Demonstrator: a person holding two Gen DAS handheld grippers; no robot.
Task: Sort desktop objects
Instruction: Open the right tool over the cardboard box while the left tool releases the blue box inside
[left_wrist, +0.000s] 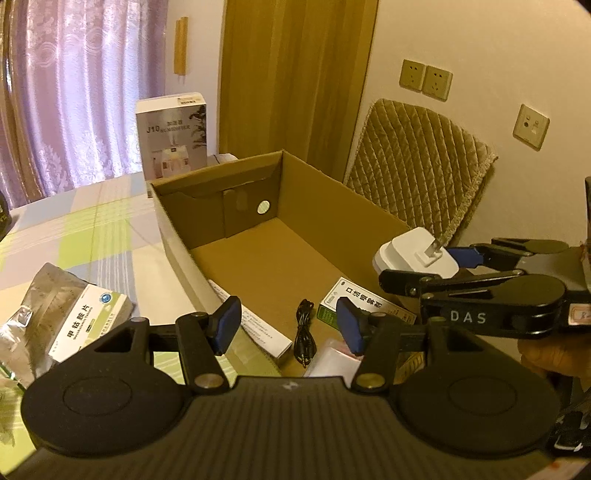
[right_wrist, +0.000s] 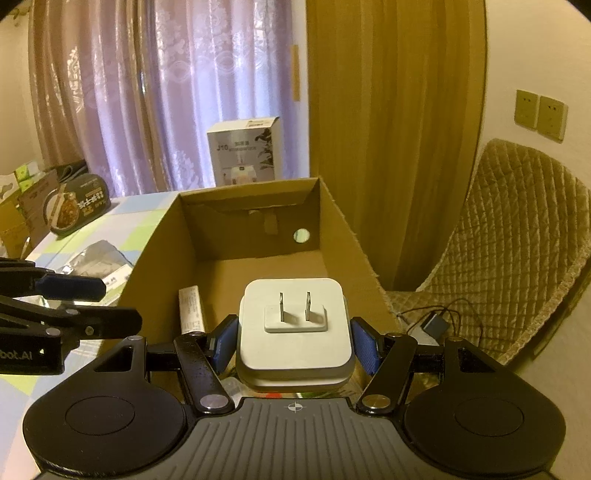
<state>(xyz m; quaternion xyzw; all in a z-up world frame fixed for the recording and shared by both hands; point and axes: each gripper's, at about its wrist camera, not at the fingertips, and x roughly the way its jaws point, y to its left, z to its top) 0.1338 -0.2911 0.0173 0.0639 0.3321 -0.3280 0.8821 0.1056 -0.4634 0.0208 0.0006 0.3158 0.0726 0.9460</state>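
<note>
A checked tablecloth (left_wrist: 74, 229) in green, lilac and white is covering the table, filling the left side of the left wrist view. Nearest the lens, the left gripper (left_wrist: 290, 328) is hanging at the bottom centre of that frame, its jaws standing apart with nothing between the blue pads (left_wrist: 227, 328). Just past them, inside the near end of the cardboard box (left_wrist: 177, 236), a black cable (left_wrist: 304, 336) is lying coiled, with a green and white medicine box (left_wrist: 373, 302) to its right and a long white carton (left_wrist: 251, 325) to its left against the box wall. At the lower left, outside the box, a silver foil packet (left_wrist: 44, 306) is lying on the cloth with a white medicine pack (left_wrist: 88, 321) on top of it.

Coming in from the right edge, the right gripper (right_wrist: 293, 343) is gripping a white charger plug (right_wrist: 295, 332) between its pads, the two metal prongs pointing away from the camera. In the left wrist view the plug (left_wrist: 415, 256) is sitting over the right wall of the box, at centre right.

Farther back, at upper centre, a white humidifier box (left_wrist: 171, 136) is standing upright behind the cardboard box. A quilted chair (right_wrist: 509, 236) is showing on the right, a dark food tub (right_wrist: 77, 206) at the left in the right wrist view, and lilac curtains (right_wrist: 166, 92) are hanging across the top.
</note>
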